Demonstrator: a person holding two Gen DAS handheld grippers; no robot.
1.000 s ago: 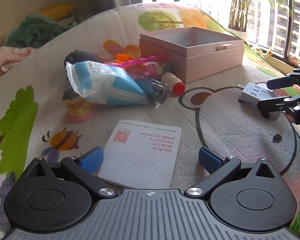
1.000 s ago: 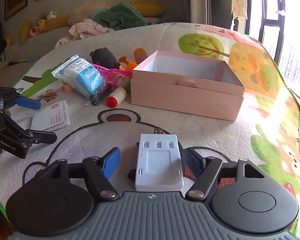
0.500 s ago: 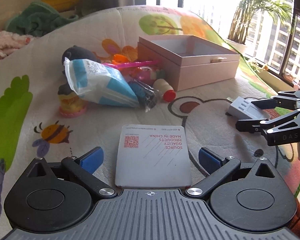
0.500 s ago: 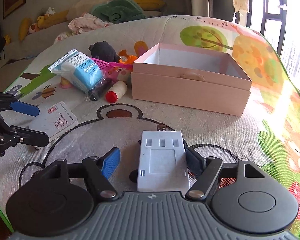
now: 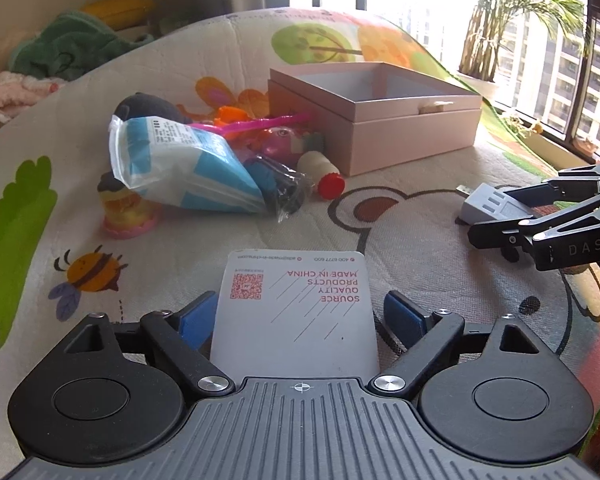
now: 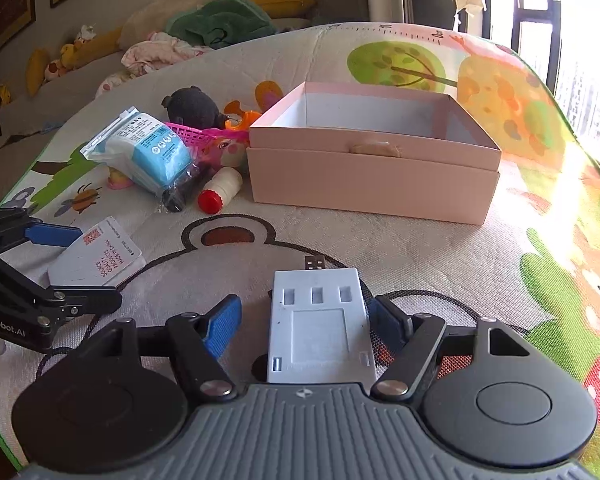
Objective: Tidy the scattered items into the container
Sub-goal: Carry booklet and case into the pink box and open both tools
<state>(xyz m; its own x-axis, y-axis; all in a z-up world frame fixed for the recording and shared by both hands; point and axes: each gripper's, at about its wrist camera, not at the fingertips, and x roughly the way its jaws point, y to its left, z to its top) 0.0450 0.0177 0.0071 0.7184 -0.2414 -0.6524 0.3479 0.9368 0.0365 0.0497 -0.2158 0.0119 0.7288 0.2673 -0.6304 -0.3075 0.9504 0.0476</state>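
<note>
A white card (image 5: 296, 300) printed in red lies flat on the play mat between the fingers of my left gripper (image 5: 296, 312). Its jaws are closing; the left pad is at the card's edge and a thin gap shows at the right pad. A grey USB charger (image 6: 318, 320) lies between the fingers of my right gripper (image 6: 304, 316), also closing, with the right pad at its side and the left pad apart. The open pink box (image 6: 372, 184) stands beyond, with nothing visible inside. Each view also shows the other gripper, the right gripper (image 5: 500, 216) around the charger (image 5: 488, 204).
Left of the pink box (image 5: 412, 136) lies a pile: a blue-white packet (image 5: 180, 164), a small bottle with a red cap (image 5: 324, 172), a black plush (image 5: 148, 108), a pink basket (image 6: 196, 134) and a yellow-pink toy figure (image 5: 124, 208). Cushions and clothes lie behind the mat.
The left gripper's blue pads have come in from wide apart to the card's sides, and the card now sits centred between them. The right gripper's fingers have narrowed slightly around the charger.
</note>
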